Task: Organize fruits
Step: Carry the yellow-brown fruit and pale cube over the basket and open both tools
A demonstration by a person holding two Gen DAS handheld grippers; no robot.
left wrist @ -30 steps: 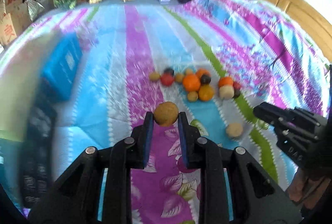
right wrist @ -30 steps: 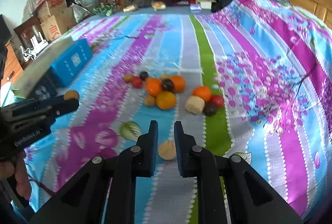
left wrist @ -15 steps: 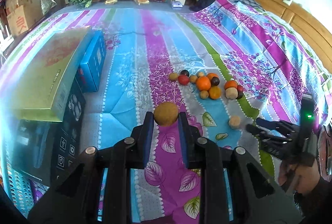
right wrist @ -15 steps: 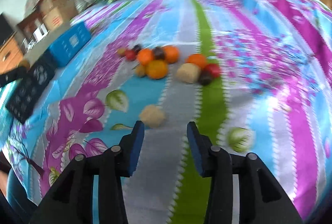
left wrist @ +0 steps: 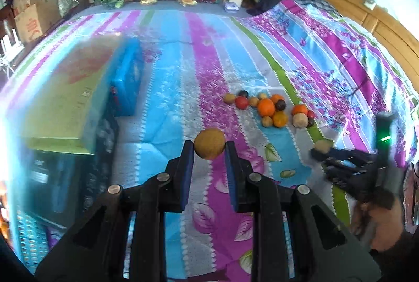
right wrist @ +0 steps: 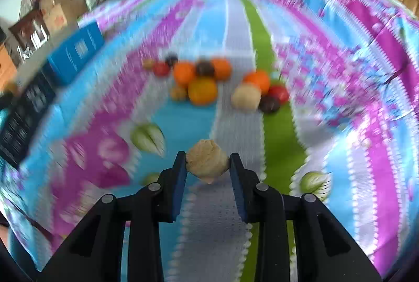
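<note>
Both grippers loaded | left gripper [left wrist: 209, 151] still clamps yellow fruit [left wrist: 209, 143] | right gripper [right wrist: 208, 164] fingers closing around beige fruit [right wrist: 207, 160], newly reached

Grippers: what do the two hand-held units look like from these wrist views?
Both the left gripper and the right gripper have black angular plastic arms with silver round fasteners and flat blue pads on the fingers. In the left wrist view the right unit shows a small green light and a dark sleeve behind it.

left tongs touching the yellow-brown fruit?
Touching. The left wrist view shows the left tongs with both blue pads pressed against the sides of the round yellow-brown fruit, no gap.
</note>
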